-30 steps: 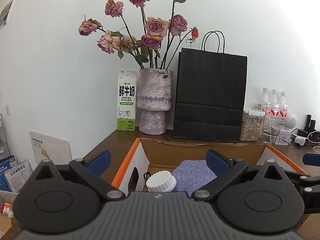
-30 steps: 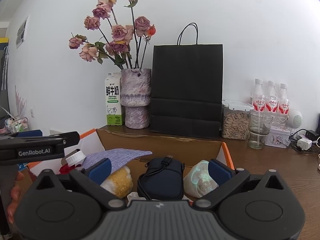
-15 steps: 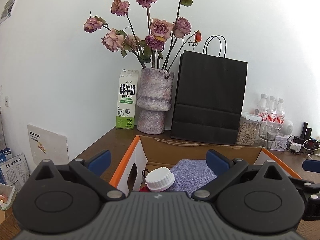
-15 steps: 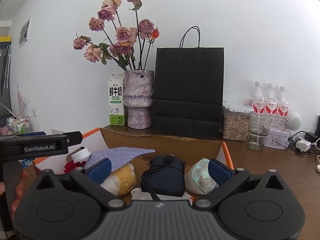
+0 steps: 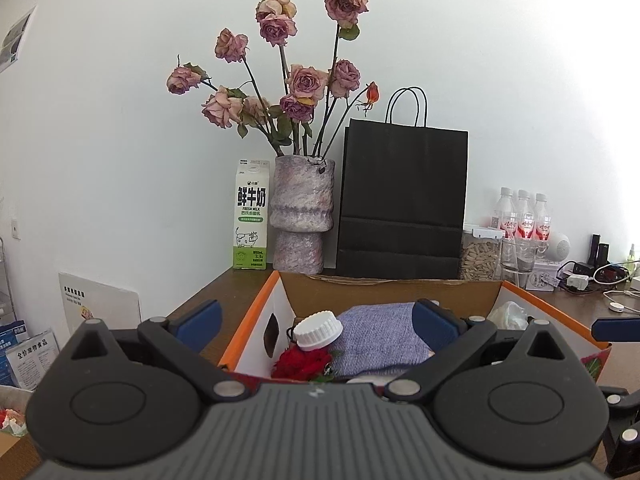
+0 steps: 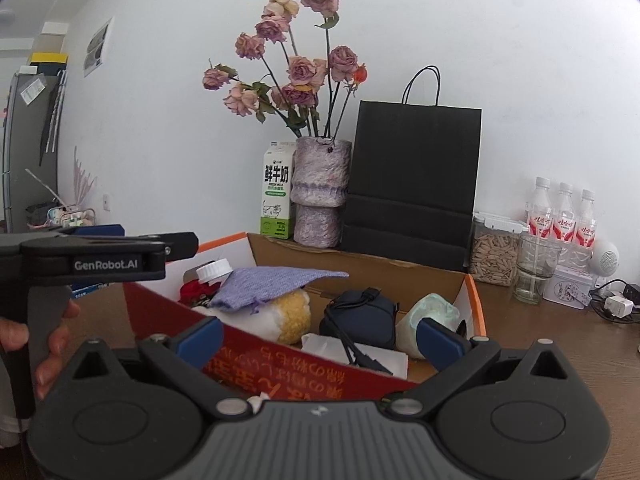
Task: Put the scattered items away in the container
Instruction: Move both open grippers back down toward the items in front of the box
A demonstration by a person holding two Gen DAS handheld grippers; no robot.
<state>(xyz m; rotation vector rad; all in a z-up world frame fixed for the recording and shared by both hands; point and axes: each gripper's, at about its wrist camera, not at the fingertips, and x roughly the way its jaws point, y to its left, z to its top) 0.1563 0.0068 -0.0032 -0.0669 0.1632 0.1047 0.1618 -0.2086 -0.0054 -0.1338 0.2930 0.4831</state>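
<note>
Cardboard box (image 6: pixel 424 276) with the orange rim sits on the brown table (image 6: pixel 560 344), and pretty much everything is already piled inside it. Both claws are spread wide with nothing between the blue pads, so neither one is carrying anything. From the right wrist view, the right gripper (image 6: pixel 320 338) hangs over the near red wall of the box, around 6 o'clock from the contents. Inside, going across: a bottle with a white cap (image 6: pixel 214 270) lies at about 10 o'clock in the box, with something red (image 6: pixel 194 292) just below it, a purple knit cloth (image 6: pixel 276 282) draped over a fluffy yellow and white thing (image 6: pixel 288 316), then a dark blue pouch (image 6: pixel 360 316) with a black cord in the middle, and a pale green crumpled item (image 6: pixel 430 314) at the 3 o'clock end. A white flat piece (image 6: pixel 324 346) lies under the cord near the front wall. The left gripper (image 5: pixel 316 316) looks in from the box's short end and sees the same cap, red thing and cloth right ahead; in the right view it shows at 9 o'clock, held by a hand (image 6: pixel 48 344). Behind the box at 12 o'clock stand a milk carton (image 6: pixel 276 196), a vase of dried roses (image 6: pixel 320 192) and a black paper bag (image 6: pixel 414 180), with a seed jar (image 6: pixel 494 256), a glass (image 6: pixel 536 268) and water bottles (image 6: pixel 564 220) off at 2 o'clock.
</note>
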